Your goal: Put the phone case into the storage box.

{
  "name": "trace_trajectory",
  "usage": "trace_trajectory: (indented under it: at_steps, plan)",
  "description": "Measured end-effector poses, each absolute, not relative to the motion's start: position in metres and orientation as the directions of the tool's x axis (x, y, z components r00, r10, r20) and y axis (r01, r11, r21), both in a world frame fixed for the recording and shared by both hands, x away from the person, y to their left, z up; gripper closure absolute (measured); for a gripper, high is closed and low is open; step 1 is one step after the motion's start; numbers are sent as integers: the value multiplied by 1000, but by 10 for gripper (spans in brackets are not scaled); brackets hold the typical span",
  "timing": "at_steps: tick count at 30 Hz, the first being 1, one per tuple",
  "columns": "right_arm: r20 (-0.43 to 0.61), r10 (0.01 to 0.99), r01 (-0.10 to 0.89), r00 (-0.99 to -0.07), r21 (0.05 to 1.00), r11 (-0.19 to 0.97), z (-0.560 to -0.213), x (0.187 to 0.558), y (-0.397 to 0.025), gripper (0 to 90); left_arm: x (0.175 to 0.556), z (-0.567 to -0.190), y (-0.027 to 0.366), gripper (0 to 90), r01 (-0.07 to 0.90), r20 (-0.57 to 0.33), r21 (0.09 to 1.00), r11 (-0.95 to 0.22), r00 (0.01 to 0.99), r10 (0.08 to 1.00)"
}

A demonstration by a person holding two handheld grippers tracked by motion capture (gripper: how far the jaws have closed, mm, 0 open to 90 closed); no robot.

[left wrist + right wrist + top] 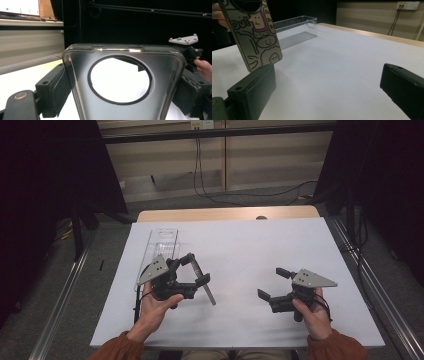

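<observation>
A phone case (pixel 79 65) with a large round camera hole stands upright between the jaws of my left gripper (pixel 122 88), which is shut on its two long sides. In the high view the case (pixel 205 282) shows edge-on, tilted, held at the left gripper (pixel 196 268) above the white mat. In the right gripper view the case's back (pixel 259 37) shows cartoon drawings at upper left. My right gripper (pixel 273 283) is held over the right half of the mat, its jaws wide apart with nothing between them (pixel 328 87).
A clear plastic tray (pixel 161 249) lies on the mat's left side, just behind the left gripper, also visible as a transparent tray (pixel 294 30). The white mat (pixel 250 245) covers a wooden table. Black frames and cables stand beyond the table's edges.
</observation>
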State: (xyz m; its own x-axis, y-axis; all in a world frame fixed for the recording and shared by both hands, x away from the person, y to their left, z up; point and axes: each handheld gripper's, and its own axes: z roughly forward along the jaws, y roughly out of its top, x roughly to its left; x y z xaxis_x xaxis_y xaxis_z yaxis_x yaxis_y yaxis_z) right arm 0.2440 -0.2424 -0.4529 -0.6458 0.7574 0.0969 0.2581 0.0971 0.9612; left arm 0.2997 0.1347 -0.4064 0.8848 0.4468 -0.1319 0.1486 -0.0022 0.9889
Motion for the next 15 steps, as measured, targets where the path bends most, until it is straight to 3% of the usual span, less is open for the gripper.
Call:
trace_trajectory:
  at_steps: [15]
  plan:
    - [50, 854, 250, -518, 964, 95, -460, 231, -264, 16, 301, -401, 145, 130, 149, -131, 989, 5, 850, 511]
